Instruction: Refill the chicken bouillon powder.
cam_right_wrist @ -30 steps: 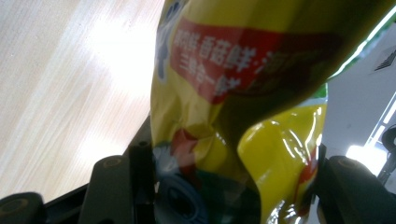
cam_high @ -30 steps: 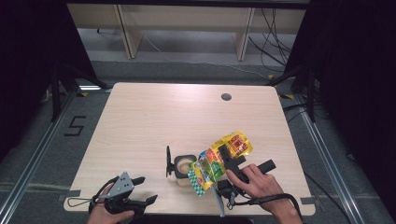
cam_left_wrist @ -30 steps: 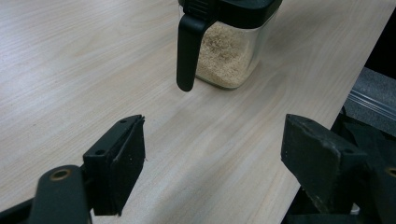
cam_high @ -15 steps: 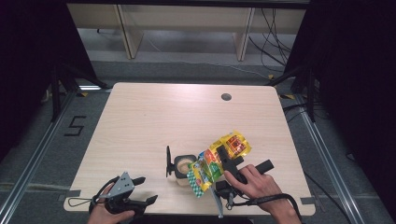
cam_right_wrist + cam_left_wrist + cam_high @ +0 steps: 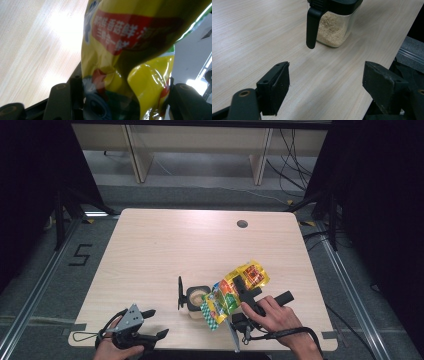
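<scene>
A pale wood-grain bench stands in a dark room with shelving behind. The right gripper has its fingers clamped on a yellow seasoning pouch, tilted over the open jar at the near middle of the bench. Since a second ago neither hand nor pouch has visibly shifted; the pour looks to be under way, held steady. The pouch is glossy, crinkled film with red print; the jar is clear and square, half full of tan granules, its black lid flipped upright. The left gripper rests near left, fingers apart on nothing.
</scene>
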The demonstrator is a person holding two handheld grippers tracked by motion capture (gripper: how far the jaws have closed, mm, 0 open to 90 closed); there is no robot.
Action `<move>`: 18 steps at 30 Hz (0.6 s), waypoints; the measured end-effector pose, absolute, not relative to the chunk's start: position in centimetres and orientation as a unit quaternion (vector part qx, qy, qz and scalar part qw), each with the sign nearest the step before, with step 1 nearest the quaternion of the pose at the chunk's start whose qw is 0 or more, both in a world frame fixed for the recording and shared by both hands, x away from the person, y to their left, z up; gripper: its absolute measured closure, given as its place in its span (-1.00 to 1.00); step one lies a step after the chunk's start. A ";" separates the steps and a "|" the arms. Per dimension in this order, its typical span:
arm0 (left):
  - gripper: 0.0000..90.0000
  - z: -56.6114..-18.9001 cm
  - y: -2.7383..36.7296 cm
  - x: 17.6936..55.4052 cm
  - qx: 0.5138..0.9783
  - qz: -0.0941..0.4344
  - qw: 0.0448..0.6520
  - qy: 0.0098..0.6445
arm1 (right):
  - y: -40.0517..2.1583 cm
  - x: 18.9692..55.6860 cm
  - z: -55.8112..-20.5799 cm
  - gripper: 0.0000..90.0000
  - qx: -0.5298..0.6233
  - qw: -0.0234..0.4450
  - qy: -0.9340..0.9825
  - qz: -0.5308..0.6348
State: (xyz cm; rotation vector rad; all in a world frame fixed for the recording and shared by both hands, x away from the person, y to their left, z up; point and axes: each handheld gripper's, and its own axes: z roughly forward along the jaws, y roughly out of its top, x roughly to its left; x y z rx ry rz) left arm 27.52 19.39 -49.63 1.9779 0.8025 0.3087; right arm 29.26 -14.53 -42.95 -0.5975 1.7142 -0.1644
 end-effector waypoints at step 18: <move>-0.52 -49.5 19.5 27.5 0.812 0.126 0.468 0.326 | -14.8 29.4 -43.2 0.01 -0.244 0.606 0.756 -0.034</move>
